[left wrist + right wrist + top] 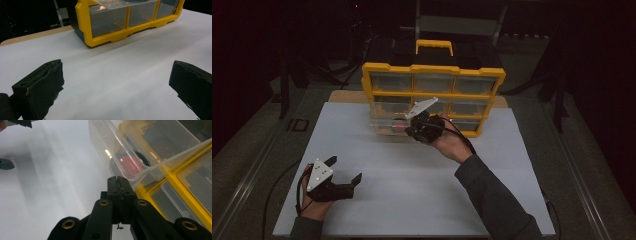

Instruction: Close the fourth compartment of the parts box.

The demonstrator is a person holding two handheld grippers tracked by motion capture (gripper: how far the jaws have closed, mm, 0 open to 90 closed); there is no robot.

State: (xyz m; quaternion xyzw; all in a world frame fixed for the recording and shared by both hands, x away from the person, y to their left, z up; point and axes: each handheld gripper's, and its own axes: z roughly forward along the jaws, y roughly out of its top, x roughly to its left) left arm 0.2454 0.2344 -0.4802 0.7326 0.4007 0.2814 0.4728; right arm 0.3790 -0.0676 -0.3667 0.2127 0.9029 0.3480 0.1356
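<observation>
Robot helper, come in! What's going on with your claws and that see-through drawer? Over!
Left gripper open, resting on table. Right gripper shut at pulled-out drawer. Red thing inside. Nothing blocking.

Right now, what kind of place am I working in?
Probably a lab or workshop bench: a white board on a table in a dark room, a yellow parts organizer with clear drawers, and dark stands behind it.

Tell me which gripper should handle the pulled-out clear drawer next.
Right. The right gripper is already at the clear drawer, jaws shut just below its front lip; whether they pinch it, I cannot tell. The left gripper rests open on the white table, well short of the yellow organizer.
</observation>
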